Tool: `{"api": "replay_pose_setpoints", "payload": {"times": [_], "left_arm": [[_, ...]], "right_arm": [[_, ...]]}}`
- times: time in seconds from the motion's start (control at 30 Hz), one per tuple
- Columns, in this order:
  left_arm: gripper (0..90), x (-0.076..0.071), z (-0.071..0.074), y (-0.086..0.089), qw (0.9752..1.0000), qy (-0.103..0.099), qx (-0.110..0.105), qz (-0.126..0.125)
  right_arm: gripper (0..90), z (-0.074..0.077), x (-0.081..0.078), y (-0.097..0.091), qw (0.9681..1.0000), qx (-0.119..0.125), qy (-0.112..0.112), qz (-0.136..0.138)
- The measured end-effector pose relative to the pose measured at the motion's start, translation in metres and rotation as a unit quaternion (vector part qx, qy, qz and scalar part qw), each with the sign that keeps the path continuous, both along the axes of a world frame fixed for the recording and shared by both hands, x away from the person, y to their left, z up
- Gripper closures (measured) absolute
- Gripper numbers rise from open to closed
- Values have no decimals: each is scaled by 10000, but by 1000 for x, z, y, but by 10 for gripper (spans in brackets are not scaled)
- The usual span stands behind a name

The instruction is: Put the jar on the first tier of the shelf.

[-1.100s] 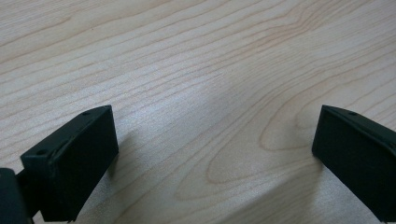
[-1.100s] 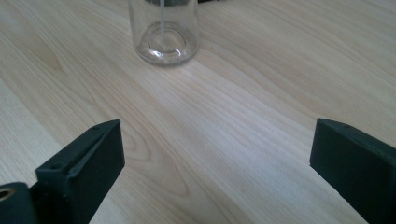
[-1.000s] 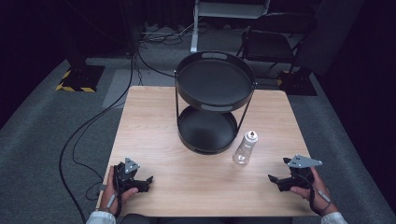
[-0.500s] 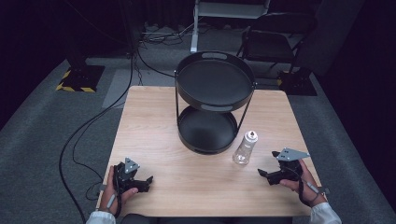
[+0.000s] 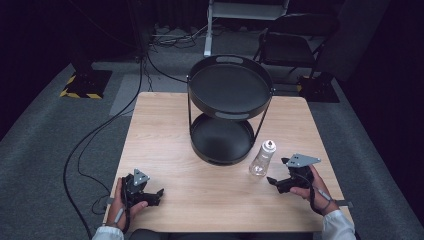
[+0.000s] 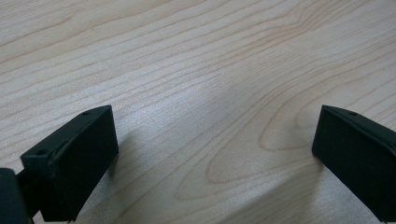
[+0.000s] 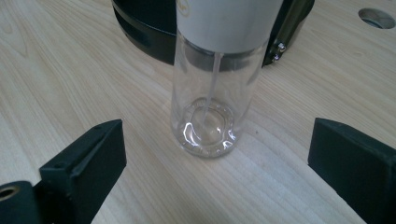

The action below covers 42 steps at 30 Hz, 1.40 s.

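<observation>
From above, the right gripper [image 5: 280,181] has slid left since a second ago, now just beside the clear spray bottle [image 5: 262,158] at lower right, by the two-tier tray stand [image 5: 230,90]; the left gripper [image 5: 150,196] rests wide. Its own view shows the bottle [image 7: 212,105] centred ahead of jaws spread wide though just easing inward, nothing between them, so a grasp looks imminent.

Light wood-grain counter [image 5: 165,130] on grey carpet floor [image 5: 45,140]. Black cables [image 5: 100,127] trailing across carpet at left. Black base with yellow-black hazard stripes [image 5: 82,82] at far left. Dark chair [image 5: 292,37] and white metal frame [image 5: 240,10] behind counter. Dim, unlit surroundings.
</observation>
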<state>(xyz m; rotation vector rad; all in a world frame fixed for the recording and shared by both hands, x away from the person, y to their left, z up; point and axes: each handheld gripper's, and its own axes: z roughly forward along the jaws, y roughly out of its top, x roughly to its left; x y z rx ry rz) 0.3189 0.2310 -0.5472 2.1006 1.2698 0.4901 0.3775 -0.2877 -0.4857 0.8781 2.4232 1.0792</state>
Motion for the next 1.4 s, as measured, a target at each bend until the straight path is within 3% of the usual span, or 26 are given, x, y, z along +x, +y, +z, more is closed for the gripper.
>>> {"api": "replay_pose_setpoints", "payload": {"times": [0.33,0.57,0.7,0.83,0.9,1.0,1.4], "left_arm": [[0,0,0,0,10000,0,-1,1],[0,0,0,0,10000,0,0,0],[0,0,0,0,10000,3,-1,1],[0,0,0,0,10000,1,-1,-2],[0,0,0,0,10000,2,0,-2],[0,0,0,0,10000,1,-1,-2],[0,0,0,0,10000,2,-1,1]], "right_arm": [[72,0,14,18,10000,62,15,47],[123,-4,26,27,9995,308,89,-66],[176,-4,29,31,9991,398,92,-61],[282,-3,32,33,9974,707,60,-157],[350,-4,33,34,9974,693,-2,-216],[398,-4,35,31,9955,907,27,-266],[409,3,29,35,9955,871,-98,-355]]}}
